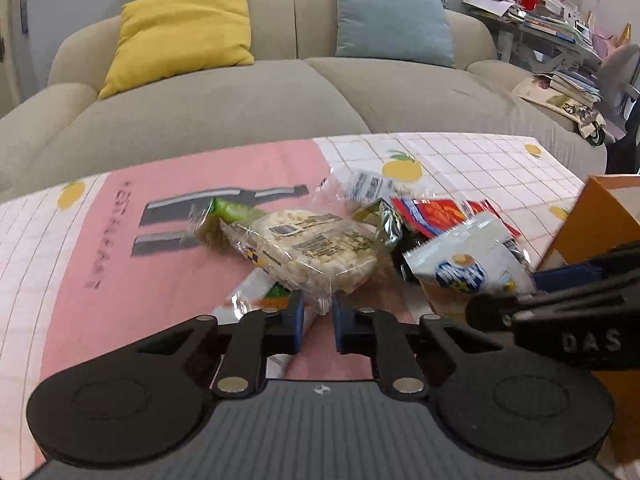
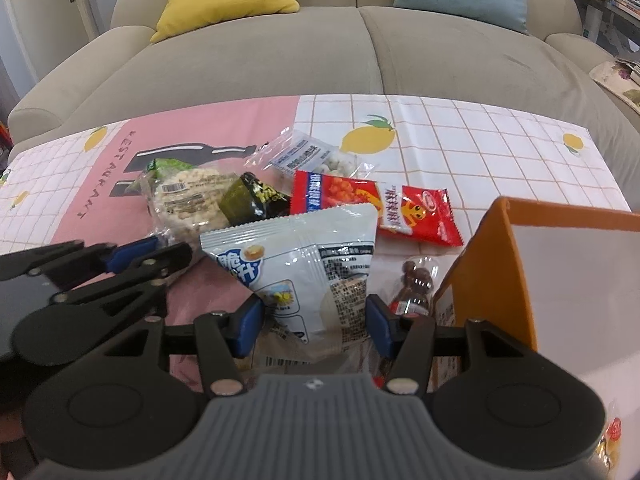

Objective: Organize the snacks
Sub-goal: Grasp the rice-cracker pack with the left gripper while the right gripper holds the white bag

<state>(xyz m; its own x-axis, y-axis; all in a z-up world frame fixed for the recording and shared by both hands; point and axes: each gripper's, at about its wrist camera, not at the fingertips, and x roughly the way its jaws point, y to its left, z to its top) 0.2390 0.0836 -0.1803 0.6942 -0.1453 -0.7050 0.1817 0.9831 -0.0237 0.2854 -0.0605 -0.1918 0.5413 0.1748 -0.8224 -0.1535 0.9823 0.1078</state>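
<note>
Blue pads of the left gripper [image 1: 317, 320] pinch the clear wrapper edge of the rice cake pack [image 1: 316, 252]; the right gripper [image 2: 316, 322] clamps the white snack bag [image 2: 304, 264] at its near end. Both packets look light, crinkly and slippery, and the puffed cake likely crumbles, so the sealed seams are the safest hold. Around them the pile lies mid-table on the tablecloth [image 2: 460, 140], with the red packet [image 2: 376, 208] beyond. Only the right view shows the chocolate pouch [image 2: 414, 284] beside the orange box [image 2: 488, 264].
</note>
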